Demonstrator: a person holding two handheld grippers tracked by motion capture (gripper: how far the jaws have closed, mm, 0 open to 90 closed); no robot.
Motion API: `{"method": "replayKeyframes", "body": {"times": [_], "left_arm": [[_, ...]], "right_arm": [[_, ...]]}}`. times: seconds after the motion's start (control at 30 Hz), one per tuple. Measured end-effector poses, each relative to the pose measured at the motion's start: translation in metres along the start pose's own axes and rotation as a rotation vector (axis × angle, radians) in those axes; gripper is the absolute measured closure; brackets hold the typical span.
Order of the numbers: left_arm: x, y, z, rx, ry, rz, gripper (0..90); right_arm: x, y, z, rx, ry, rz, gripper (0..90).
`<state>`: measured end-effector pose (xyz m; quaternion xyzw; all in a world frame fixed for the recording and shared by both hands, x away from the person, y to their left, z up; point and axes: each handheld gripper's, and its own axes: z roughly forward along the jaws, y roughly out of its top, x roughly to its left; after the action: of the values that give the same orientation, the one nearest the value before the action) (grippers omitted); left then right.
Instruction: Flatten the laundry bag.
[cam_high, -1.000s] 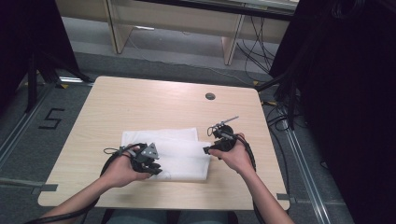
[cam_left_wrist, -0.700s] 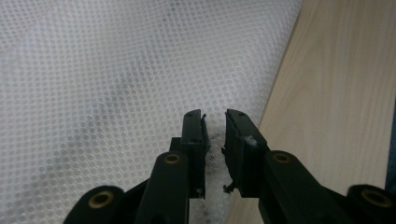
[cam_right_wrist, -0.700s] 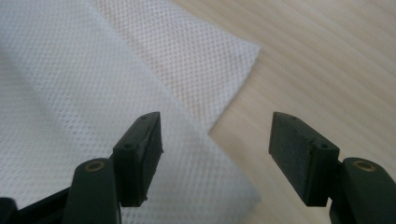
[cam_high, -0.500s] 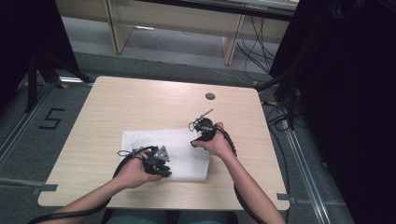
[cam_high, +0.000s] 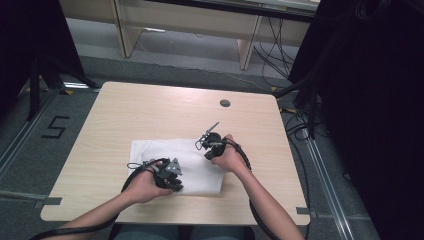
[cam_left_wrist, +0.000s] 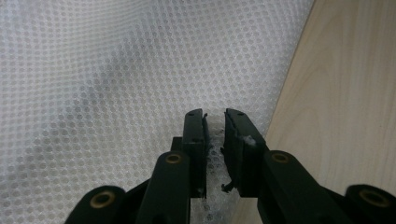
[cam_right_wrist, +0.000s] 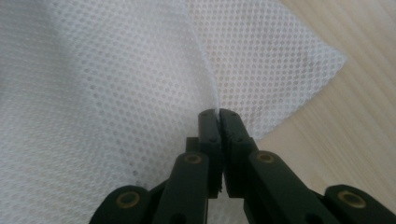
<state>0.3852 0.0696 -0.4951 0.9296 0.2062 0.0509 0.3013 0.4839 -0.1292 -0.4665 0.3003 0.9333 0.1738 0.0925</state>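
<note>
The right gripper (cam_right_wrist: 218, 116) has just pinched a mesh cloth (cam_right_wrist: 93, 93) fold; left gripper (cam_left_wrist: 215, 126) jaws narrowly apart (contact unclear).

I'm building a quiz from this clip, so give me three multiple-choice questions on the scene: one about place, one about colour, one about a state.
1. Where does the cloth lie?
A. on the near part of the table
B. on the floor
C. over the round hole

2. What colour is the cloth?
A. red
B. white
C. black

3. How does the right gripper stand?
A. wide open
B. off the table
C. shut on a fold of cloth

Answers:
1 A, the high view shows it by the near edge.
2 B, it is white mesh in all views.
3 C, its jaws pinch a raised fold.
</note>
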Motion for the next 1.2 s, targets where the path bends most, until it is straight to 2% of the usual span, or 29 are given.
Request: {"method": "replayKeyframes", "body": {"times": [0.03, 0.07, 0.1, 0.13, 0.2, 0.3, 0.33, 0.37, 0.4, 0.43, 0.5, 0.57, 0.6, 0.63, 0.67, 0.7, 0.73, 0.77, 0.83, 0.87, 0.93, 0.97, 1.0, 1.03, 1.07, 1.17, 1.2], "left_arm": [[-0.001, 0.0, 0.001, -0.007, -0.001, -0.009, 77.9], [0.001, 0.0, 0.0, 0.004, 0.003, 0.022, 77.9], [0.0, 0.0, 0.0, 0.005, 0.001, -0.001, 78.0], [0.0, 0.001, -0.002, 0.003, 0.007, 0.016, 78.3], [-0.003, 0.003, -0.007, -0.014, 0.017, 0.021, 80.3], [-0.013, 0.008, -0.016, -0.042, -0.018, 0.037, 85.2], [-0.018, 0.009, -0.015, -0.059, -0.026, 0.025, 86.1], [-0.018, 0.009, -0.015, -0.036, -0.029, 0.048, 86.5], [-0.02, 0.009, -0.012, -0.024, -0.031, 0.04, 86.7], [-0.022, 0.008, -0.008, -0.027, -0.037, 0.013, 86.8], [-0.019, 0.005, -0.004, 0.009, -0.034, 0.024, 87.0], [-0.018, 0.005, -0.002, 0.001, -0.034, 0.006, 87.1], [-0.017, 0.006, -0.002, 0.01, -0.031, 0.016, 87.1], [-0.016, 0.006, -0.002, 0.012, -0.026, 0.005, 87.1], [-0.014, 0.007, -0.001, 0.013, -0.016, 0.017, 87.1], [-0.014, 0.007, -0.001, 0.018, -0.013, 0.013, 87.1], [-0.011, 0.008, 0.0, 0.017, -0.005, 0.016, 86.9], [-0.011, 0.008, 0.001, 0.015, -0.005, -0.005, 86.9], [-0.006, 0.009, 0.001, 0.022, 0.015, 0.004, 87.0], [-0.003, 0.01, 0.002, 0.017, 0.02, -0.012, 87.0], [0.0, 0.01, 0.004, 0.018, 0.022, -0.021, 87.1], [0.002, 0.011, 0.005, 0.012, 0.027, -0.017, 87.1], [0.003, 0.011, 0.005, 0.013, 0.026, -0.036, 87.0], [0.004, 0.012, 0.006, 0.01, 0.033, -0.035, 87.0], [0.006, 0.012, 0.006, 0.016, 0.035, -0.033, 87.0], [0.009, 0.013, 0.007, 0.013, 0.045, -0.043, 87.1], [0.011, 0.014, 0.007, 0.015, 0.05, -0.039, 87.2]], "right_arm": [[0.001, 0.0, -0.003, -0.011, -0.003, -0.002, 89.0], [0.002, -0.001, -0.006, -0.022, -0.004, -0.011, 89.0], [0.003, -0.001, -0.009, -0.036, -0.005, -0.01, 89.0], [0.003, -0.001, -0.014, -0.049, -0.007, -0.015, 89.0], [0.004, -0.001, -0.022, -0.06, -0.025, -0.019, 89.0], [0.005, -0.002, -0.031, -0.083, -0.024, -0.007, 89.1], [0.006, -0.002, -0.034, -0.1, -0.007, -0.007, 89.1], [0.007, -0.003, -0.036, -0.103, -0.01, -0.011, 89.2], [0.007, -0.003, -0.037, -0.104, -0.014, -0.012, 89.3], [0.008, -0.003, -0.038, -0.101, 0.001, -0.014, 89.3], [0.01, -0.003, -0.043, -0.116, -0.009, -0.002, 89.4], [0.011, -0.004, -0.048, -0.126, -0.006, -0.006, 89.5], [0.012, -0.005, -0.048, -0.133, 0.002, -0.004, 89.6], [0.013, -0.005, -0.05, -0.13, -0.006, -0.001, 89.6], [0.012, -0.005, -0.051, -0.143, -0.011, -0.035, 89.7], [0.013, -0.005, -0.055, -0.146, -0.014, -0.013, 89.8], [0.013, -0.004, -0.055, -0.154, -0.013, -0.03, 89.8], [0.015, -0.004, -0.058, -0.156, -0.006, -0.003, 89.9], [0.016, -0.003, -0.061, -0.164, -0.009, -0.013, 89.9], [0.017, -0.003, -0.064, -0.167, -0.018, -0.024, 90.0], [0.022, -0.004, -0.068, -0.175, -0.016, -0.016, 90.0], [0.021, -0.004, -0.067, -0.182, -0.017, -0.038, 90.0], [0.024, -0.004, -0.07, -0.181, -0.015, -0.011, 90.0], [0.026, -0.004, -0.071, -0.195, -0.028, -0.03, 90.0], [0.027, -0.004, -0.072, -0.196, -0.014, -0.025, 90.0], [0.029, -0.004, -0.077, -0.217, -0.029, -0.038, 90.0], [0.031, -0.004, -0.08, -0.207, -0.018, -0.028, 90.0]]}}
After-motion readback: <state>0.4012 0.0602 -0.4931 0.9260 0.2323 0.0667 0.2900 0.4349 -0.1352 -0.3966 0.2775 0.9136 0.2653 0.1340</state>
